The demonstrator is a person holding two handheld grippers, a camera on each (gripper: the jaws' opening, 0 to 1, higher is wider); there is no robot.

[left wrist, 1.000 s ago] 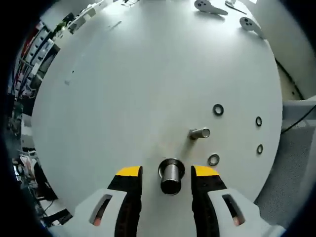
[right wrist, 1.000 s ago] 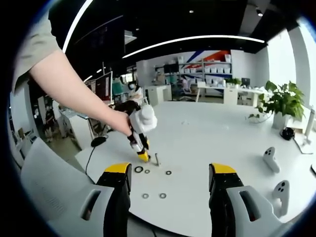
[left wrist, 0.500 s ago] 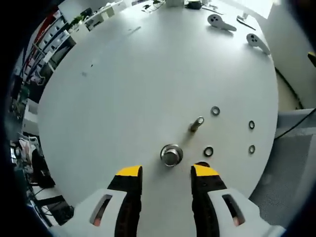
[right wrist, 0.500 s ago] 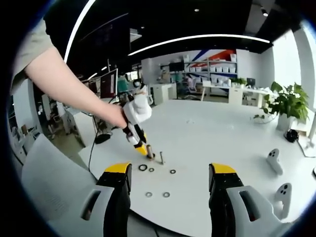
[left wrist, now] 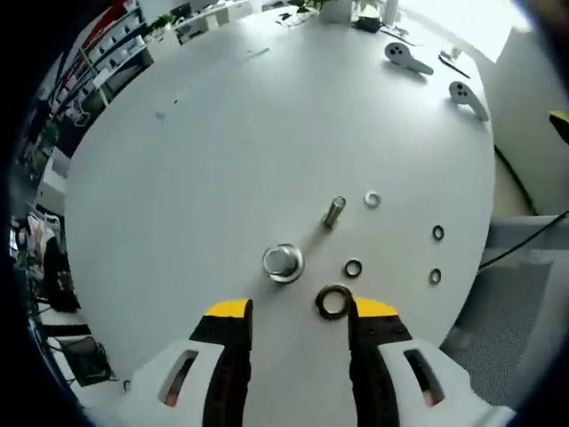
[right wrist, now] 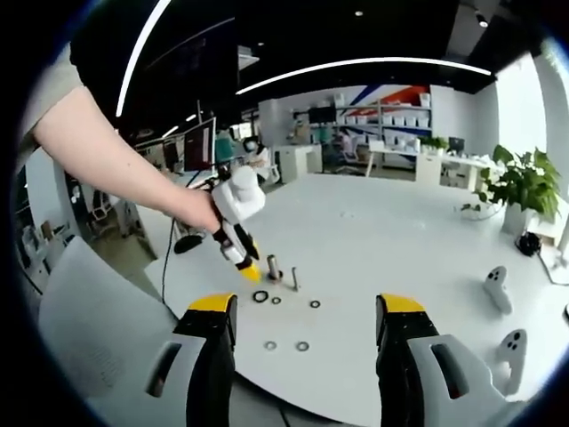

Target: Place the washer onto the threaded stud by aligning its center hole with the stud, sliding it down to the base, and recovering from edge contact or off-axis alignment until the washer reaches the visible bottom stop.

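Left gripper point(left wrist: 289, 313) jaws apart, nothing held; large dark washer point(left wrist: 333, 302) flat on white table point(left wrist: 196, 160), touching right jaw tip; threaded stud point(left wrist: 333, 212) upright, farther ahead; right gripper point(right wrist: 302, 313) wide, idle, well back; left nearer.

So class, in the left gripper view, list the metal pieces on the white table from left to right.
Wide stud → large washer → thin threaded stud → dark washer → pale washer → two small dark washers by the edge.
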